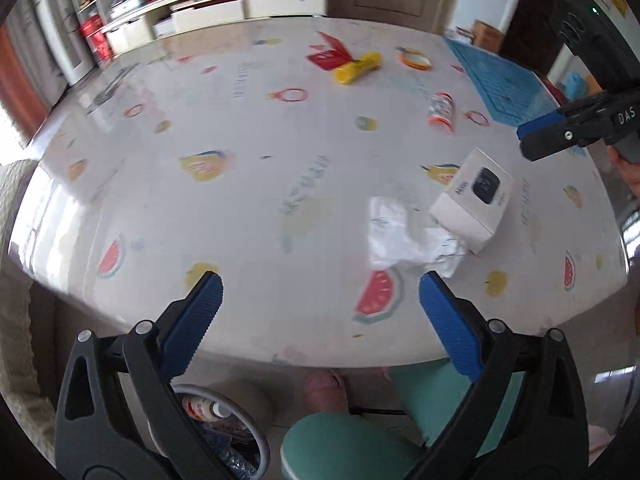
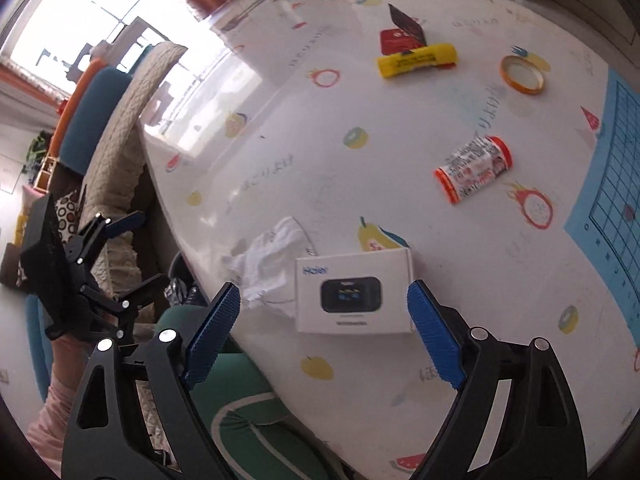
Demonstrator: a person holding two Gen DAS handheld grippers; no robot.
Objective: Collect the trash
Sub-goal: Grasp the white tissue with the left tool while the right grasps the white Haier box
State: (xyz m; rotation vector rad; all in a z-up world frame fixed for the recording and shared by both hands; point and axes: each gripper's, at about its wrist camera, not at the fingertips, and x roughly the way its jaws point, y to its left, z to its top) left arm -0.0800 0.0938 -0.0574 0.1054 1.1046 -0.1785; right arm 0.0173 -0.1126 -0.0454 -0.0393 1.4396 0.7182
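Table: box between right hand-held gripper fingers, seemingly untouched.

A white fruit-print tablecloth covers the table; a blue grid mat lies at its right edge, a quilted beige chair stands left.

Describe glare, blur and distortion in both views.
Left wrist view: fisheye bends the fruit-print white tabletop; the far shelves and crumpled white wrapper are soft. Right wrist view: window glare washes out the tabletop's left part, but the white Haier box reads sharp.
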